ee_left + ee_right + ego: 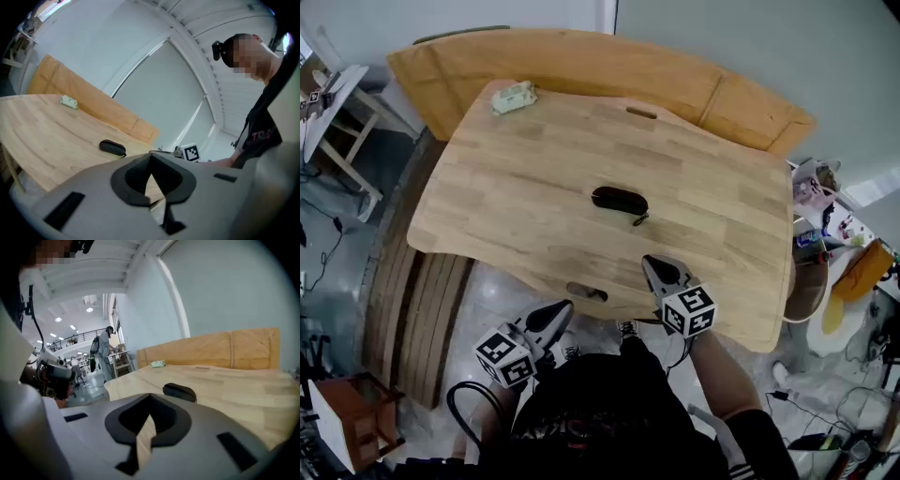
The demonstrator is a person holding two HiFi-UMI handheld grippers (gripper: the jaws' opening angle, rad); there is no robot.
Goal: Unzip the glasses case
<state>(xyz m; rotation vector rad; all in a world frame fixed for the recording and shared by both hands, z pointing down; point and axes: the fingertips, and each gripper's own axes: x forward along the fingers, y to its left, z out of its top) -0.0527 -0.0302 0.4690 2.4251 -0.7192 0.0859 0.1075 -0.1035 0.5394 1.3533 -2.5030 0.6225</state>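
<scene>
The black glasses case point(619, 201) lies zipped in the middle of the light wooden table point(506, 206), with its zipper pull hanging at its right end. My left gripper point(565, 307) hovers off the table's near edge, shut and empty. My right gripper point(649, 262) is over the near edge, just short of the case, also shut with nothing held. In the left gripper view the case point(112, 147) lies ahead and left of the closed jaws point(151, 157). In the right gripper view the case point(179, 392) sits close ahead, slightly right of the closed jaws point(150, 397).
A small green and white object point(514, 97) rests at the table's far left corner. A wooden board point(581, 66) stands behind the table. A slot point(586, 292) is cut near the front edge. A stool point(342, 417) and floor clutter point(844, 281) flank the table.
</scene>
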